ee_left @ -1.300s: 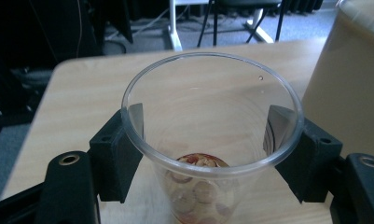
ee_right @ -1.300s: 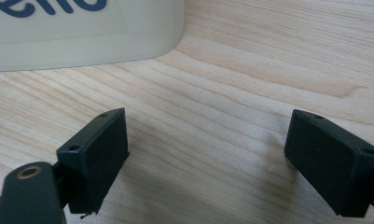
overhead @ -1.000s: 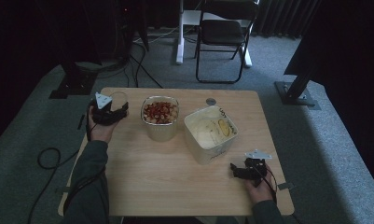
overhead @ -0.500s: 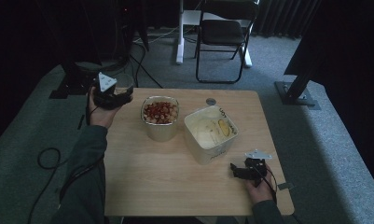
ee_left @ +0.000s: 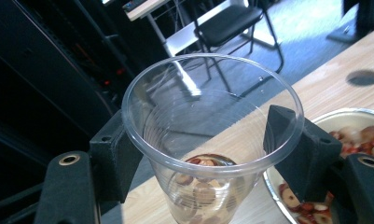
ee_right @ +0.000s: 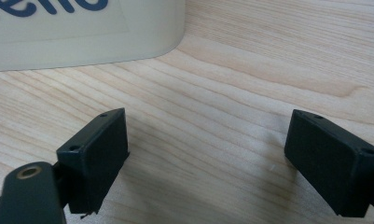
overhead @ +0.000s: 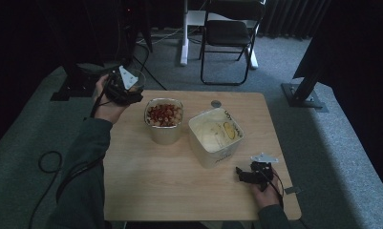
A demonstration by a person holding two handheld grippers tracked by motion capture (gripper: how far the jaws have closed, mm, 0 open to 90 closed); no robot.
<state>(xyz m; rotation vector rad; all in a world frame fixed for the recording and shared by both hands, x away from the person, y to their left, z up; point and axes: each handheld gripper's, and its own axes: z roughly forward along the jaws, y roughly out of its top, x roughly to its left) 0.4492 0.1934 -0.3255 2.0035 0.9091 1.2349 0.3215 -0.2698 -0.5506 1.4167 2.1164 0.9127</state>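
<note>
The left gripper (ee_left: pixel 205 154) clamps a clear cup (ee_left: pixel 211 140) between its jaws (right gripper (ee_right: pixel 208 163) gapes empty); squeezing harder could buckle it.

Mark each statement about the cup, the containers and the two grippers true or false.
1. The left gripper holds a clear plastic cup. True.
2. The cup is empty. False: round cereal-like pieces lie at its bottom.
3. The right gripper is shut on the square tub. False: its fingers are open over bare table.
4. The metal bowl holds red and pale pieces. True.
5. The tub stands left of the bowl in the high view. False: right.
</note>
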